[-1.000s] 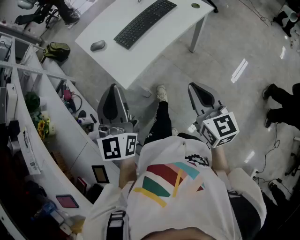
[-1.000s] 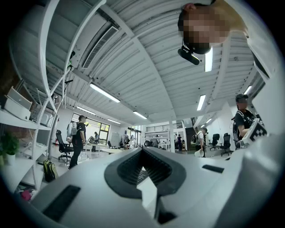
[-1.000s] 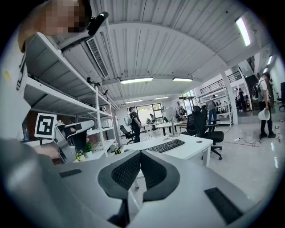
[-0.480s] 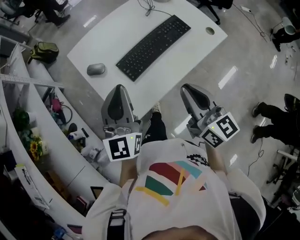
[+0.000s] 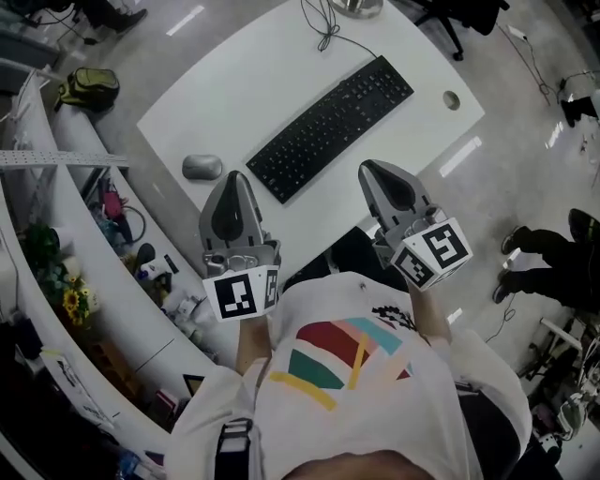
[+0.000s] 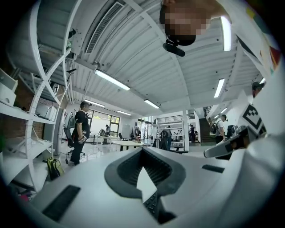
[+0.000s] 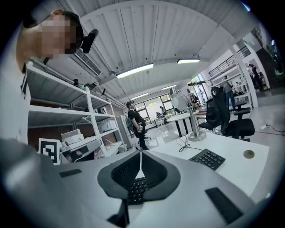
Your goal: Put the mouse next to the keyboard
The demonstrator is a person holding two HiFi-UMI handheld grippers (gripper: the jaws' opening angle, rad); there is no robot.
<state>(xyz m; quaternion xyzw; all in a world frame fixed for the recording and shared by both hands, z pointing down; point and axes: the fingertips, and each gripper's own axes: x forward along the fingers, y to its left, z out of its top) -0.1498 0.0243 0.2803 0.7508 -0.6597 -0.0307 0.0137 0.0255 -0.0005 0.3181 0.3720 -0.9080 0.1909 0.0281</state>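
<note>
A grey mouse (image 5: 202, 167) lies on the white table (image 5: 244, 84), near its left corner. The black keyboard (image 5: 328, 127) lies slantwise to the right of the mouse, a gap apart. My left gripper (image 5: 234, 176) hangs over the table's near edge, just right of and nearer than the mouse, shut and holding nothing. My right gripper (image 5: 367, 167) is shut and empty too, near the keyboard's near side. In the left gripper view the jaws of the left gripper (image 6: 142, 150) meet, with keyboard keys (image 6: 151, 205) below. The right gripper (image 7: 140, 152) looks over the keyboard (image 7: 208, 158).
A cable (image 5: 323, 28) runs from the keyboard's far end to a round stand base (image 5: 356, 7). A cable hole (image 5: 451, 98) sits at the table's right end. White shelving (image 5: 56, 159) and a backpack (image 5: 89, 89) are on the left. An office chair (image 7: 231, 116) stands beyond the table.
The table, keyboard and mouse have come nearer and lower in the head view. Both grippers now reach the table's near edge; a second ago they were over the floor. Both stay shut.
</note>
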